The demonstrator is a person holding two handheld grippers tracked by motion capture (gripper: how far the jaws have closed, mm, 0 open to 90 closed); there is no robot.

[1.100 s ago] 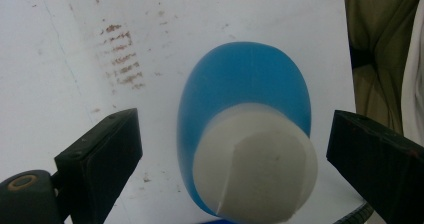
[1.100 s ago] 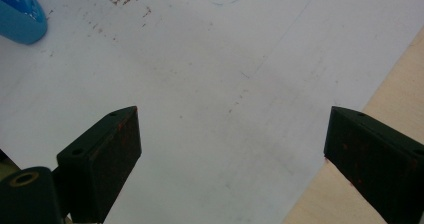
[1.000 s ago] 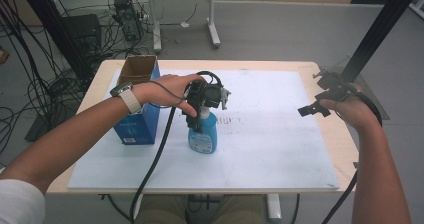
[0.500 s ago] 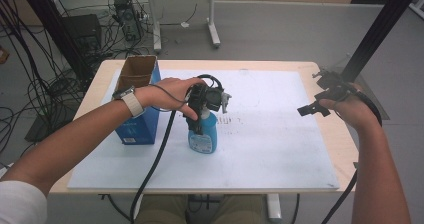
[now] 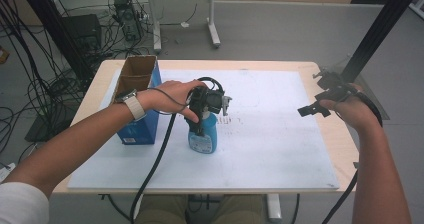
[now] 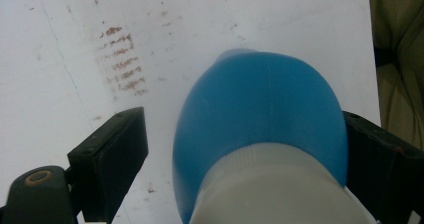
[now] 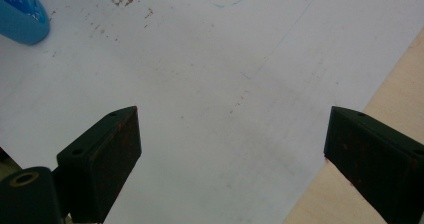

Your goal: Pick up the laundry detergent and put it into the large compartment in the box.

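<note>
Left tool point(image 6: 245, 149) view reveals a gap beside the bottle point(image 6: 260, 114), perhaps ungripped

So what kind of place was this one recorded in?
Probably a lab or workshop: cable bundles and electronics crowd the grey floor, a black frame post stands beside the table, and another adjustable desk stands behind.

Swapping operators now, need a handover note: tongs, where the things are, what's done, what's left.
Left tongs: around the blue bottle from above, jaws have just been closing; one jaw looks to be against it, the other stands clear, so no grip yet.
Right tongs: open, nothing between the jaws, held over the right edge of the white mat.
Things: bottle upright mid-mat; open cardboard box at the mat's left side.
Done: left tongs lined up on the bottle.
Left: probably finish the squeeze, then lift the bottle.
</note>
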